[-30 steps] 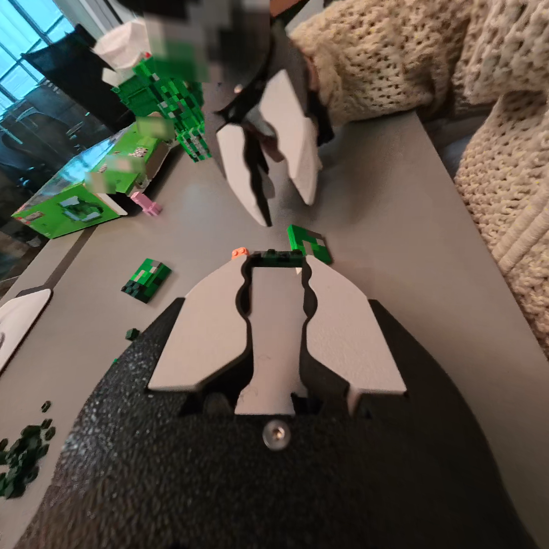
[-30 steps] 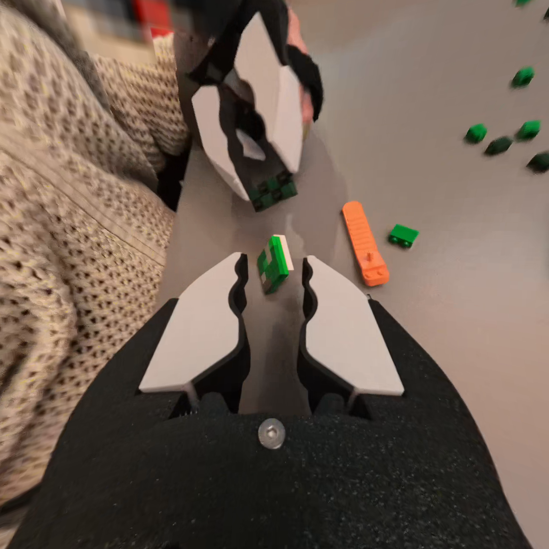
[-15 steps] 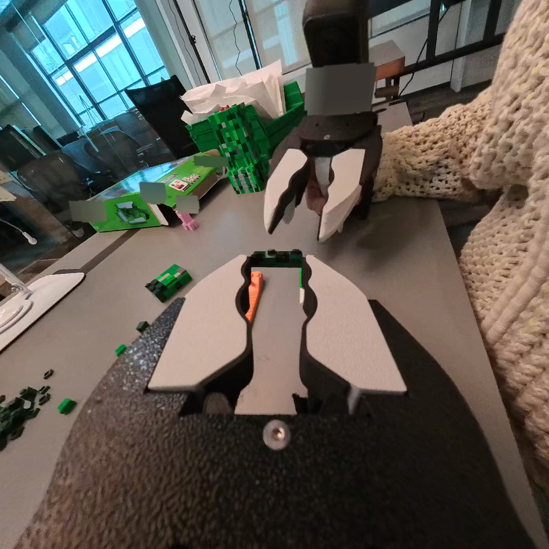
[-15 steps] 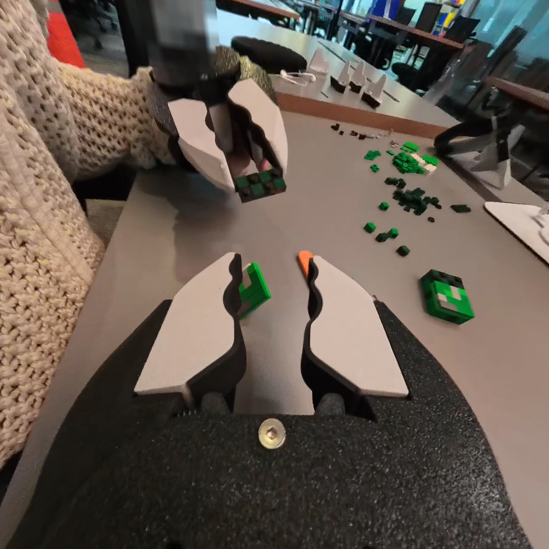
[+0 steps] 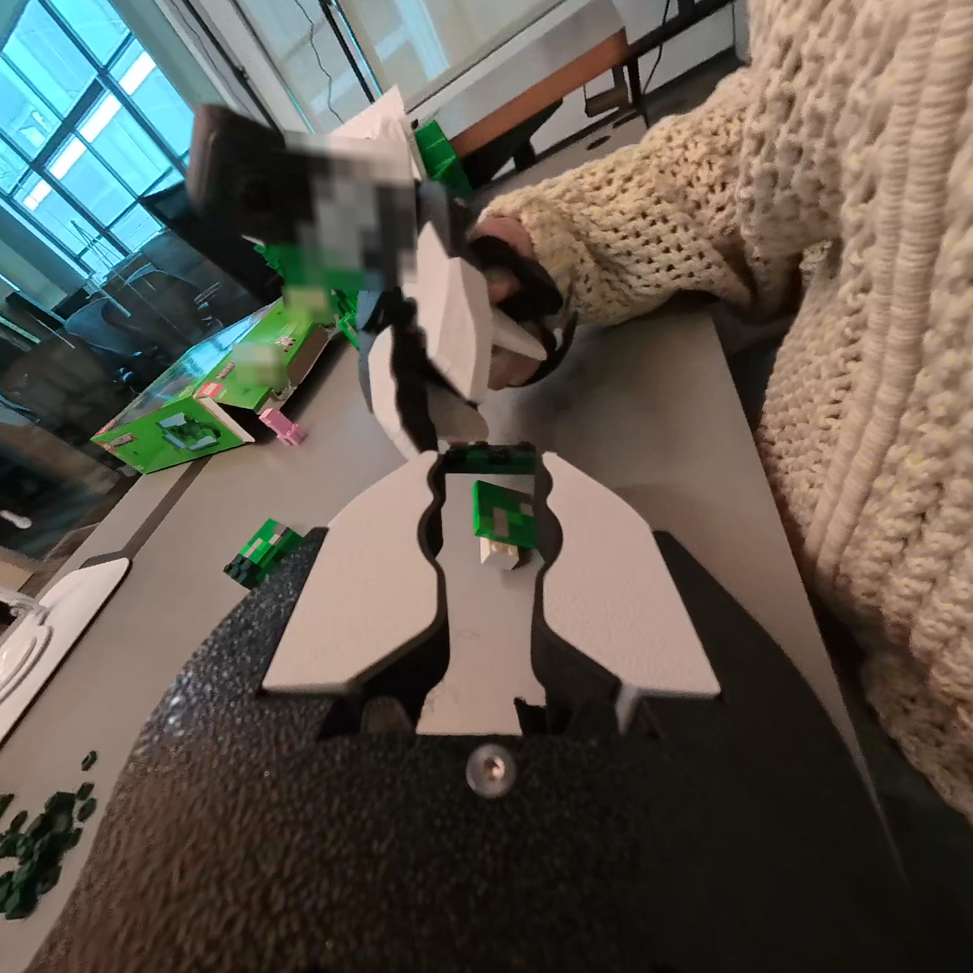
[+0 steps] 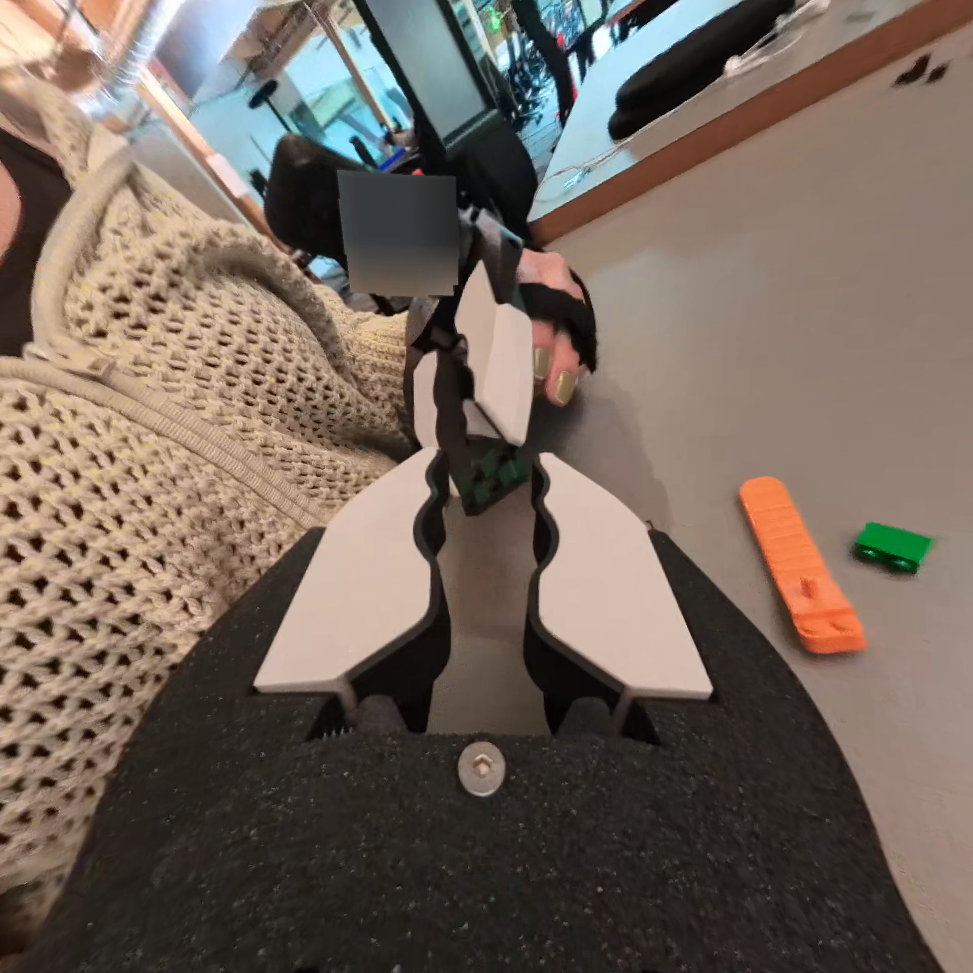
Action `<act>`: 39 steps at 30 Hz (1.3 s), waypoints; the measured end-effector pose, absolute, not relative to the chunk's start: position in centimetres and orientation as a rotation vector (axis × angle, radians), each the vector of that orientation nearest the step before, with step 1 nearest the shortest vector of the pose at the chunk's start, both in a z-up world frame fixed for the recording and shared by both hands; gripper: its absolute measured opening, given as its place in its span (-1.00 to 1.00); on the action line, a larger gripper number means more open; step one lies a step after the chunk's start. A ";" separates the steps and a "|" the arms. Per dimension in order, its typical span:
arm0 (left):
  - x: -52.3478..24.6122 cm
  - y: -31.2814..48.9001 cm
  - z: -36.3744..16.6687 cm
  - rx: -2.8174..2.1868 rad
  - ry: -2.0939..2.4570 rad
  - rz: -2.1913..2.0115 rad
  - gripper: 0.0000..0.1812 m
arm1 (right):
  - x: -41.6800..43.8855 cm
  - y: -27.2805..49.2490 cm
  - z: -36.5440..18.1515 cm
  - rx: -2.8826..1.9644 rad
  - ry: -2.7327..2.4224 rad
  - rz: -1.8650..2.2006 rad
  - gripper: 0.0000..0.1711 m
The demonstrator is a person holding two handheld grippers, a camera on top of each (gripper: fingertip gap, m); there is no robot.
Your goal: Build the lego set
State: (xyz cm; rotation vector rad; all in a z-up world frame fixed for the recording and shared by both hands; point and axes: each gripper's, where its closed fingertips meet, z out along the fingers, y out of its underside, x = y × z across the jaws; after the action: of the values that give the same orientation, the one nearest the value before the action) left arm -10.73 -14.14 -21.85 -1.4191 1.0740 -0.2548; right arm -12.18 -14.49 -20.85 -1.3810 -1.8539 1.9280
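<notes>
Dark green lego plate (image 5: 488, 457) clamped at left hand-held gripper (image 5: 489, 463) tips; right hand-held gripper (image 6: 484, 468) spread, empty.

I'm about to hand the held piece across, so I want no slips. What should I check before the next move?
1. Left claw shut on the dark green studded lego plate: ok.
2. Right claw open: ok.
3. Plate between the right claw's fingertips: ok.
4. Plate touching those fingertips: cannot tell.
5. Green-and-white lego block lying loose on the grey table below: ok.
</notes>
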 end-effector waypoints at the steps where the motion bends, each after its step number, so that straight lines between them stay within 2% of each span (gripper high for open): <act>1: -10.6 -14.2 -21.9 -1.414 1.087 -0.247 -0.64 | -12.3 -14.5 -21.1 -1.405 -1.870 1.939 -0.66; 5: -10.4 -14.4 -21.4 -1.385 1.088 -0.236 -0.64 | -11.9 -15.2 -22.1 -1.459 -1.992 1.947 -0.70; 8: -10.3 -14.6 -20.9 -1.363 1.075 -0.261 -0.64 | -11.6 -15.6 -21.4 -1.425 -1.975 2.066 -0.85; 10: -10.3 -14.6 -20.9 -1.369 1.068 -0.267 -0.64 | -11.6 -15.6 -21.4 -1.416 -1.970 2.080 -0.86; 15: -11.1 -13.8 -21.0 -1.462 0.941 -0.310 -0.51 | -12.3 -14.5 -22.0 -1.343 -1.912 1.888 -0.90; 18: -12.0 -13.2 -20.9 -1.539 0.810 -0.364 -0.51 | -12.5 -14.1 -22.1 -1.205 -1.896 1.684 -0.90; 25: -12.0 -12.8 -21.8 -1.629 0.801 -0.302 -0.71 | -12.6 -14.4 -22.8 -0.875 -1.925 1.271 -0.91; 30: -11.3 -13.0 -22.1 -1.600 0.862 -0.273 -0.88 | -12.6 -14.4 -23.3 -0.843 -1.945 1.228 -0.91; 35: -11.6 -12.9 -22.4 -1.622 0.871 -0.244 -0.89 | -12.9 -14.2 -23.5 -0.861 -1.944 1.211 -0.90; 39: -12.8 -12.8 -23.2 -1.725 0.848 -0.228 -0.89 | -12.8 -12.5 -23.1 -0.947 -1.911 1.172 -0.71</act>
State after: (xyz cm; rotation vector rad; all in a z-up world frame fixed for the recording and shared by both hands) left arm -12.76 -12.77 -23.18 -1.7252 0.8479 -0.2279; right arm -12.77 -12.48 -23.09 -0.9473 -1.9108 1.1720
